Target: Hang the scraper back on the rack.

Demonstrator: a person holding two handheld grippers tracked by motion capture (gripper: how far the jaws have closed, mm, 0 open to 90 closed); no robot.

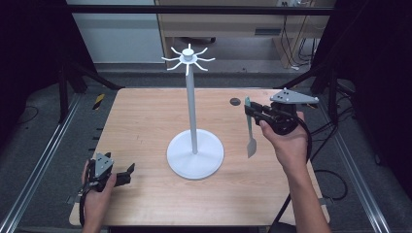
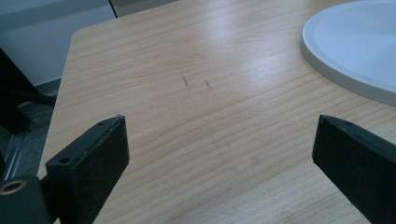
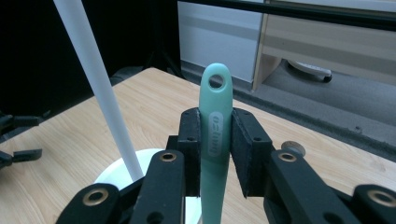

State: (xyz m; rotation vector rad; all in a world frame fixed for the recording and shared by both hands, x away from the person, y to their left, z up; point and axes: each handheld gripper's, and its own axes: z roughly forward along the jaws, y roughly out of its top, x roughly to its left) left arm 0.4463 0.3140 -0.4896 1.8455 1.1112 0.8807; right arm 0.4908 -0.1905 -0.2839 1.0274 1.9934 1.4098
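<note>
Right claw: pressed onto the handle of a pale green spatula, held up off the worktop over its right half, to the right of the stand's pole.
Grip on the spatula: in the right gripper view the two black jaws clamp the upper handle from both sides, just under the hanging hole at its end; raised lettering sits between the pads, too small to read.
Spatula position: roughly upright in the high view, the holed end at the top and the flat blade hanging below the claw, its tip clear of the wood; it touches nothing but the jaws.
Stand: white, with a round base near the middle of the worktop, a slim pole and a ring of curved hooks at the top; the spatula is near the pole but apart from it, and well below the hooks.
Left claw: spread wide with nothing between the jaws, low at the near left corner of the worktop, pointing toward the base.
Left gripper view: bare wood lies between the two open jaws, and the rim of the white base shows at upper right, apart from them.
Worktop: light wood grain, with a small dark round cap set in near the far edge.
</note>
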